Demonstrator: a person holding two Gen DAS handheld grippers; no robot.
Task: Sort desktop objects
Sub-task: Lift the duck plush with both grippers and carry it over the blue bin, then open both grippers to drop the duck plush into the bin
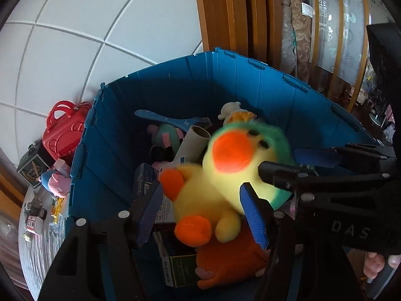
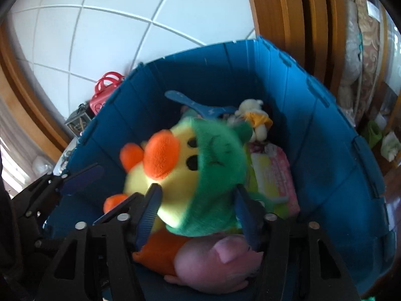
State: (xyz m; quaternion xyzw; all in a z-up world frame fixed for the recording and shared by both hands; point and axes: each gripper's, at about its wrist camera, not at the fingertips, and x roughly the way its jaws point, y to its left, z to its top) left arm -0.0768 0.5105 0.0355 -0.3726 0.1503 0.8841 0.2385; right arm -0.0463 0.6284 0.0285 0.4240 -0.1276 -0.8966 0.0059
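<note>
A yellow plush duck [image 1: 220, 175] with an orange beak, orange feet and a green hood hangs over the blue crate [image 1: 250, 80]. It is blurred. My left gripper [image 1: 203, 208] has its blue pads wide apart on either side of the duck's body, not pressing it. My right gripper [image 2: 198, 208] has its pads spread beside the duck's head [image 2: 190, 173], which fills the gap; whether they press the plush is unclear. The right gripper also shows in the left wrist view [image 1: 283, 165], against the duck's head. The crate [image 2: 325, 115] holds several toys.
In the crate lie an orange plush [image 1: 230, 263], a pink plush [image 2: 218, 263], a cardboard tube [image 1: 193, 143], a blue brush [image 1: 170, 120], boxes and a small white doll [image 2: 253, 115]. Left of the crate stand a red toy case [image 1: 65, 130] and small toys.
</note>
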